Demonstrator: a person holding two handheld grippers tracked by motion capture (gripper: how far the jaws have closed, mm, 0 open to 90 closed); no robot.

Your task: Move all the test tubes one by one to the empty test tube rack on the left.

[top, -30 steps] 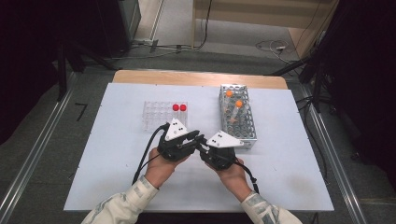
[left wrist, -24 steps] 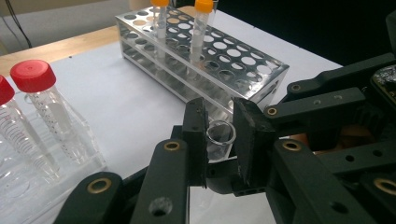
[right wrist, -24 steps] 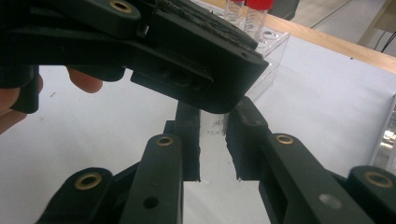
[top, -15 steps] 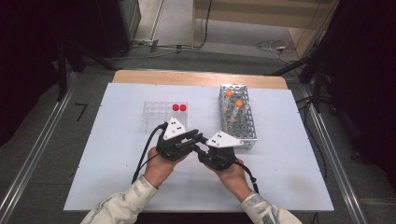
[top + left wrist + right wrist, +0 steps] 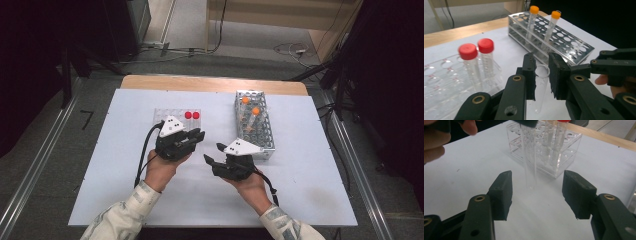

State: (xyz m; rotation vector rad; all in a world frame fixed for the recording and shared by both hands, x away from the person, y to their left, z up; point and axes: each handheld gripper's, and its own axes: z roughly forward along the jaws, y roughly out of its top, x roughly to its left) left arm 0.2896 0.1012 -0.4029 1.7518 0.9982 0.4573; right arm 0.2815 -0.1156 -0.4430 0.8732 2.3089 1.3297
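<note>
— Starting at the left? Clear rack (image 5: pixel 172 121) on the white table (image 5: pixel 310 190), with two red-capped tubes (image 5: pixel 192 115) standing in its far right corner.
— Just beside that, the left gripper (image 5: pixel 196 136). Clamped narrow on a capless clear tube (image 5: pixel 541 86), open mouth up, round end hanging off the table.
— Changed from a second ago?
— Yes. Stood jaw to jaw with the right gripper (image 5: pixel 212 153) then; now drawn apart and lifted toward the clear rack.
— And the right one?
— Jaws just been opening, now wide, pads off the glass. Gripping nothing; merely looking at the tube hanging ahead of the gap, up in the other claw.
— Meaning a handover done?
— Looks so. Carried by the left alone now, probably bound for an empty well near the red caps, though hard to tell which from here.
— Farthest right?
— Metal rack (image 5: pixel 264 142), two orange-capped tubes (image 5: pixel 250 106) at its far end, untouched.
</note>
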